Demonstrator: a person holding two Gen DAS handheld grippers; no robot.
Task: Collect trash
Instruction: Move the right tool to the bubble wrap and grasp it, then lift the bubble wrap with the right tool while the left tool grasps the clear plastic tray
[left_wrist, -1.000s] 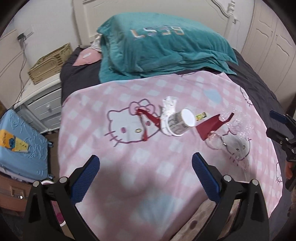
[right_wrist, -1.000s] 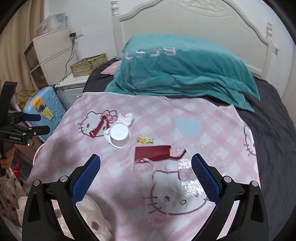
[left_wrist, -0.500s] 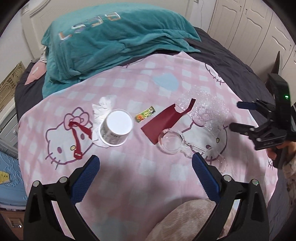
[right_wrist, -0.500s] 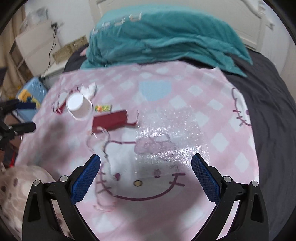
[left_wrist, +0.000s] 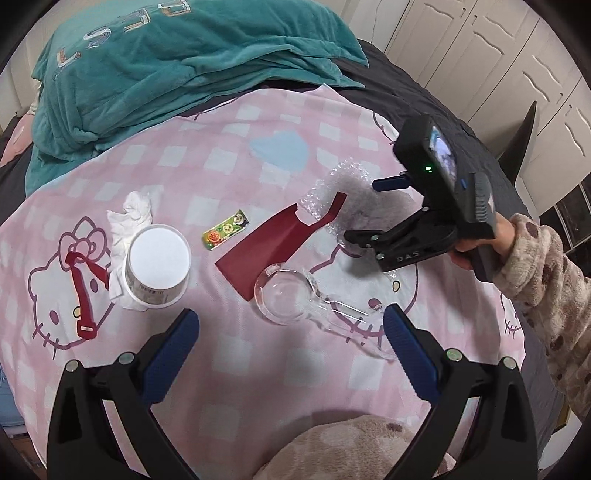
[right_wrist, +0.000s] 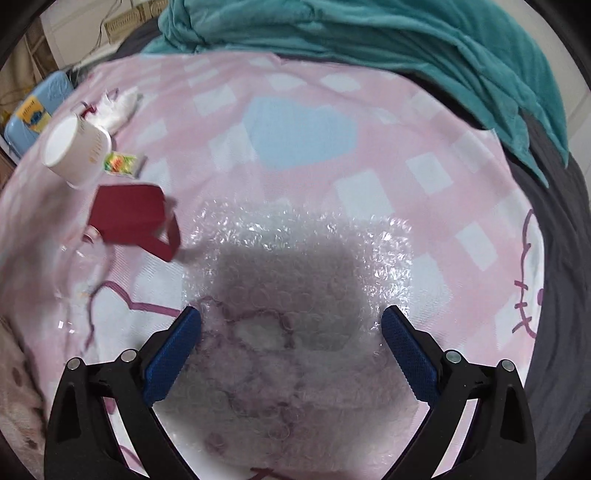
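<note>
Trash lies on a pink Hello Kitty blanket (left_wrist: 240, 369). A white paper cup (left_wrist: 157, 264) lies on a crumpled tissue (left_wrist: 133, 210). Beside it are a candy wrapper (left_wrist: 225, 233), dark red paper (left_wrist: 266, 251), a red strip (left_wrist: 83, 291), a clear plastic shell (left_wrist: 295, 299) and bubble wrap (right_wrist: 295, 266). My left gripper (left_wrist: 290, 326) is open, hovering over the clear shell. My right gripper (right_wrist: 291, 328) is open, low over the bubble wrap; it also shows in the left wrist view (left_wrist: 360, 208). The cup (right_wrist: 75, 149) and red paper (right_wrist: 129, 218) show at its left.
A teal blanket (left_wrist: 166, 62) is heaped at the head of the bed. A dark sheet (right_wrist: 565, 295) runs along the right side. A blue case (right_wrist: 35, 107) stands on the floor at the left. White wardrobe doors (left_wrist: 517, 66) stand at the right.
My right gripper has dropped forward and down over the bubble wrap, which now fills its view. My left gripper has moved closer over the trash in the middle.
</note>
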